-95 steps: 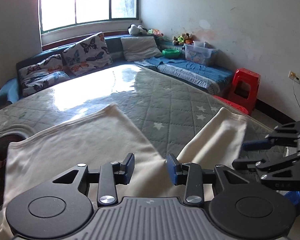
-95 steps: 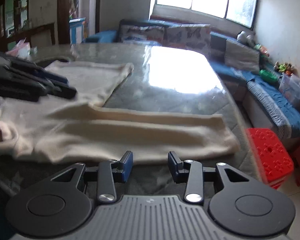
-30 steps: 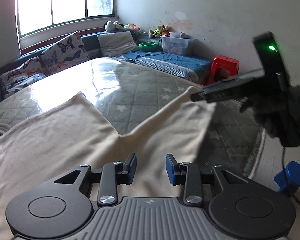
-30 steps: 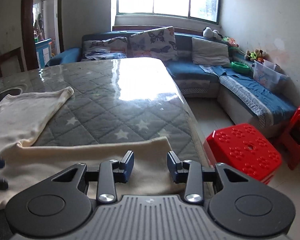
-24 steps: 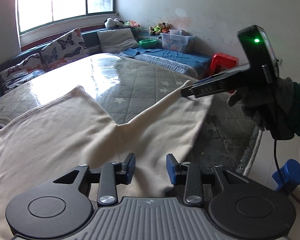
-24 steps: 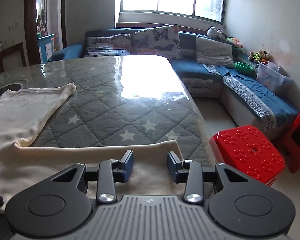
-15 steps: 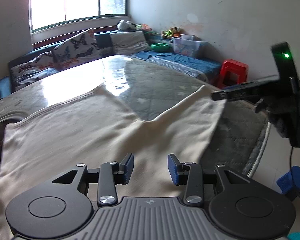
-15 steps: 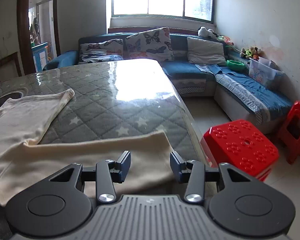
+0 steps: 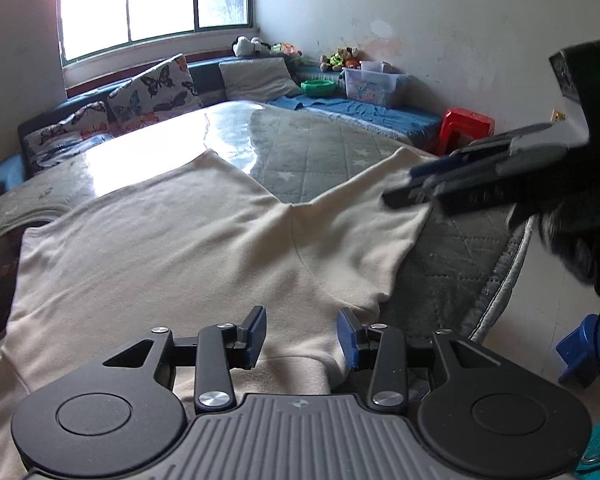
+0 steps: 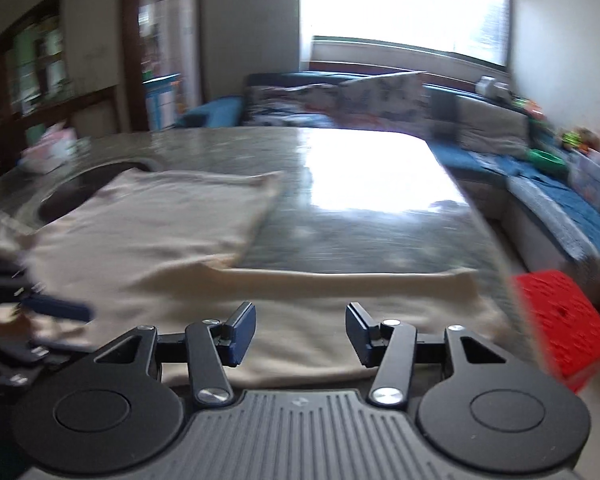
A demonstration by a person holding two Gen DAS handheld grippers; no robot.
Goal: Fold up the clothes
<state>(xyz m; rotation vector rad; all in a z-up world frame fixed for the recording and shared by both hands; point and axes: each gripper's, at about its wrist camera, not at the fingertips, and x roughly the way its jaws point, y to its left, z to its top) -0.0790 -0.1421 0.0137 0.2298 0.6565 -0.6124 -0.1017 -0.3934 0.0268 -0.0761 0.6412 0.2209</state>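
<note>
A home living room. A blue corner sofa (image 9: pixel 364 110) runs along the far and right walls under a bright window (image 9: pixel 156 0), with butterfly cushions (image 9: pixel 152 94) on it. Stuffed toys (image 9: pixel 338 58), a green bowl (image 9: pixel 319 87) and a clear plastic box (image 9: pixel 370 84) sit on the sofa's right stretch. A red stool (image 9: pixel 468 126) stands by the scuffed wall. Near is a big table (image 9: pixel 312 148) under a quilted, star-patterned cover.
</note>
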